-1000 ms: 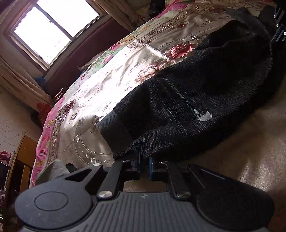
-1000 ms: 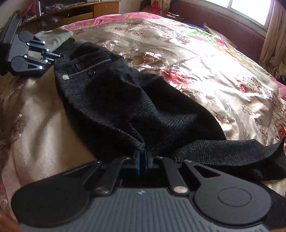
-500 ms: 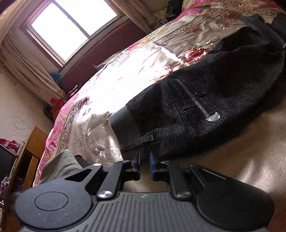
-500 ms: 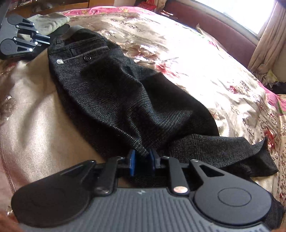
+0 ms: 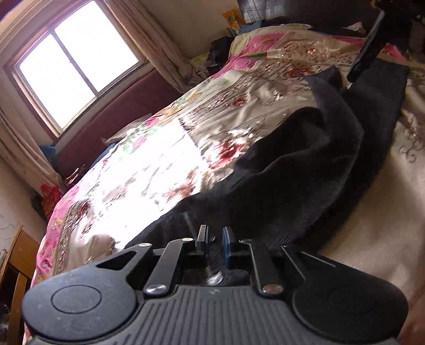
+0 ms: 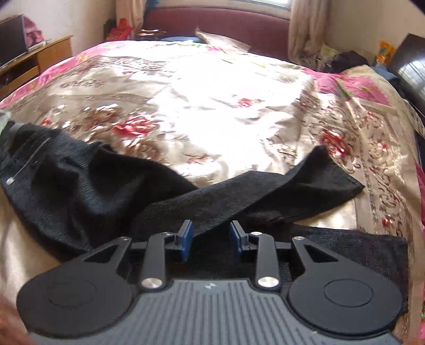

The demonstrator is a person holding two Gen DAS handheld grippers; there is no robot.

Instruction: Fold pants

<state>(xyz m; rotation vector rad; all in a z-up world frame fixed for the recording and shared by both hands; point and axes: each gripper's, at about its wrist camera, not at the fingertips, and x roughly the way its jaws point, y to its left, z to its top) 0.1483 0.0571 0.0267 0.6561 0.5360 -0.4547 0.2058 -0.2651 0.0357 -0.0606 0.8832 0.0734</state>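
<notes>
Dark grey checked pants (image 5: 305, 169) lie stretched across a floral satin bedspread (image 5: 164, 169). In the right wrist view the pants (image 6: 87, 185) run from the waistband at the left to two crossed legs at the right. My left gripper (image 5: 214, 242) hovers over the waist end with its jaws a small gap apart and nothing clamped between them. My right gripper (image 6: 211, 240) is open over the legs, with dark fabric lying below and between the blue pads (image 6: 186, 238), not pinched.
A window (image 5: 74, 66) and a maroon headboard (image 6: 212, 24) are at the far side of the bed. A wooden desk (image 6: 34, 58) stands at the left. A dark cabinet (image 6: 409, 61) stands at the right. Curtains hang beside the window.
Both grippers have let go of the pants and opened. The left gripper moved forward over the waistband. The right gripper swung right, toward the legs.
</notes>
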